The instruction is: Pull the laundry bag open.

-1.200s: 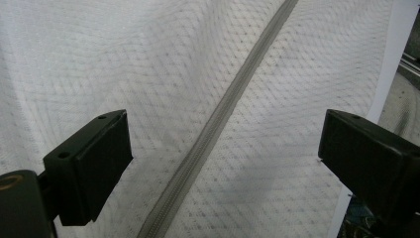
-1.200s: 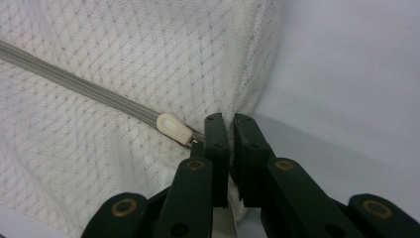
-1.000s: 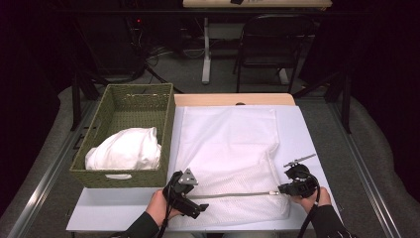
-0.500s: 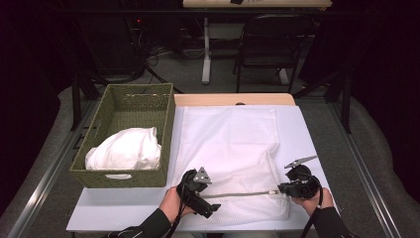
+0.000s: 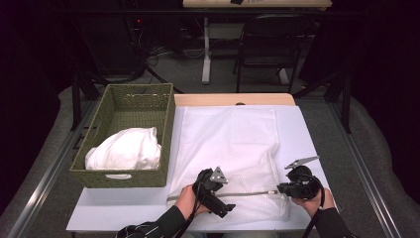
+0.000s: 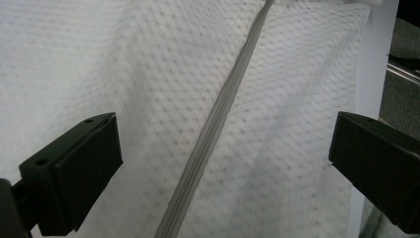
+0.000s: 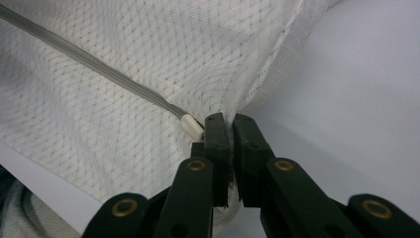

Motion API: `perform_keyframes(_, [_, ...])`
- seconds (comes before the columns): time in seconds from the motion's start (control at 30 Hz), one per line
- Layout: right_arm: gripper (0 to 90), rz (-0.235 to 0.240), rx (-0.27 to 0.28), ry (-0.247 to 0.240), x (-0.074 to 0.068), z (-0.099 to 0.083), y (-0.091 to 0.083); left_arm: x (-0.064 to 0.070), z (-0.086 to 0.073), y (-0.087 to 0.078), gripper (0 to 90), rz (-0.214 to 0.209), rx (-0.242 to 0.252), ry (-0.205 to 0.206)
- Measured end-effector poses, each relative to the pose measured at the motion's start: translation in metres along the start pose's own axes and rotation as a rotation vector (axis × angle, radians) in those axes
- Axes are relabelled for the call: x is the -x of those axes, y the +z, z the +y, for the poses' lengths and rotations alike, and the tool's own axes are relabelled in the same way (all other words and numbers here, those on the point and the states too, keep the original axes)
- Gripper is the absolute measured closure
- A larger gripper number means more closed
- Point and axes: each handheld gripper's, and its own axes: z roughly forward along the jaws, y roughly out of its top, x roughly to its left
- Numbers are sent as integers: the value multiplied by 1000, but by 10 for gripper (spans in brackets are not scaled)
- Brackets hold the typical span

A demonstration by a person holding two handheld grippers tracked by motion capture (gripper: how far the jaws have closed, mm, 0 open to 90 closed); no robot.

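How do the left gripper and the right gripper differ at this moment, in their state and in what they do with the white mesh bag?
The left gripper is wide open; the right gripper is shut on the mesh bag. The left gripper's fingers stand apart on either side of the grey zipper, with no grip on it; the right gripper's fingers pinch the bag's edge beside the white zipper end. Both are at the bag's near end on the table.

It looked like a lab or studio: dark surroundings, a white work table, black equipment stands, cables on the floor, and an empty chair behind.
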Motion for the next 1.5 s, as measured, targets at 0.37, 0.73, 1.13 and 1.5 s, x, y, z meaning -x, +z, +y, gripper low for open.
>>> perform_keyframes(0.37, [861, 6, 5, -6, 1, 0, -2, 10, 28, 30, 0, -36, -16, 54])
perform_keyframes(0.73, [862, 12, 15, -17, -2, 1, -4, 19, 46, 47, 27, -61, 2, 92])
perform_keyframes(1.13, [862, 15, 21, -22, -4, 1, -6, 20, 61, 60, 304, -99, 4, 120])
perform_keyframes(1.5, [862, 21, 29, -30, -5, 1, -6, 21, 73, 67, 587, -165, -13, 151])
